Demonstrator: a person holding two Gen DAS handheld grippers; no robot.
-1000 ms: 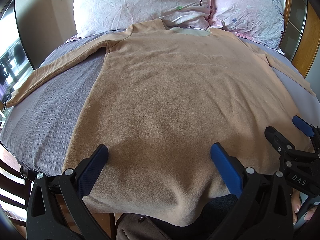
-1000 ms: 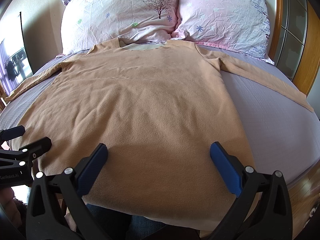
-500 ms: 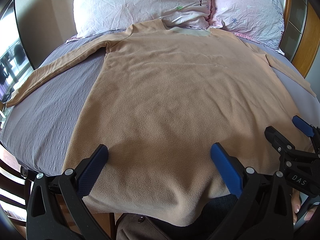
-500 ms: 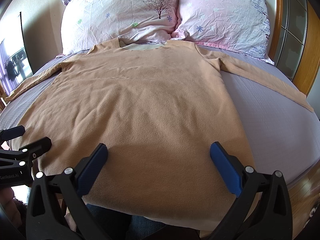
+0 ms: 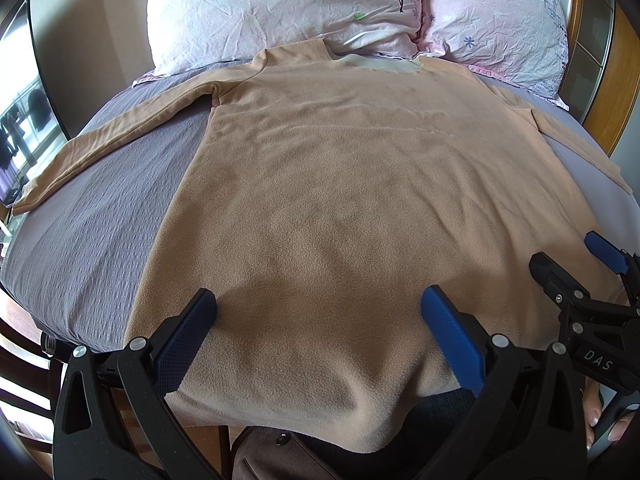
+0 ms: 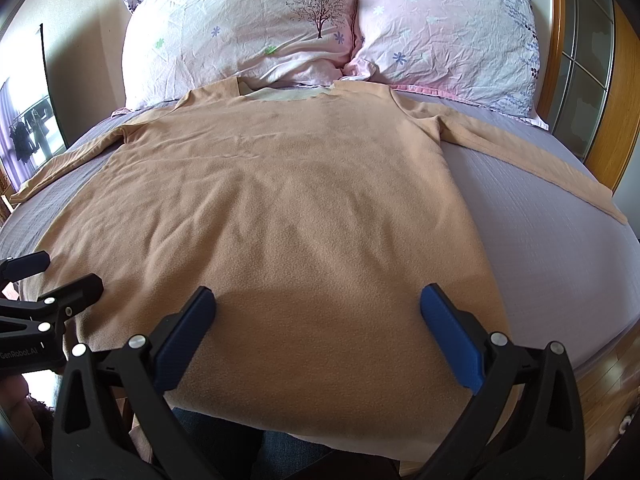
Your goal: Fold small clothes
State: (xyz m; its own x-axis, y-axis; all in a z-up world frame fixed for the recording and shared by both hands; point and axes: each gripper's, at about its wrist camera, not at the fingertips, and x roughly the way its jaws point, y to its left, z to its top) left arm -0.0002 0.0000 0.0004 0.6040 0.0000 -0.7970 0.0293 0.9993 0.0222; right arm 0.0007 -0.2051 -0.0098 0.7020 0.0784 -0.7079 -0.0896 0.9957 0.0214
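Observation:
A tan long-sleeved fleece top (image 5: pixel 360 200) lies flat on the bed, collar toward the pillows, both sleeves spread out; its hem hangs over the near edge. It also shows in the right wrist view (image 6: pixel 280 220). My left gripper (image 5: pixel 318 312) is open and empty, hovering over the hem's left half. My right gripper (image 6: pixel 318 312) is open and empty over the hem's right half. Each gripper shows in the other's view: the right one (image 5: pixel 576 272), the left one (image 6: pixel 52 276).
The grey bedspread (image 5: pixel 92 220) covers the bed. Two floral pillows (image 6: pixel 248 28) (image 6: pixel 452 32) lean at the head. A wooden headboard (image 6: pixel 624 100) stands at the right. A window (image 5: pixel 20 128) is at the left. Wooden floor (image 6: pixel 612 392) lies below the bed's right edge.

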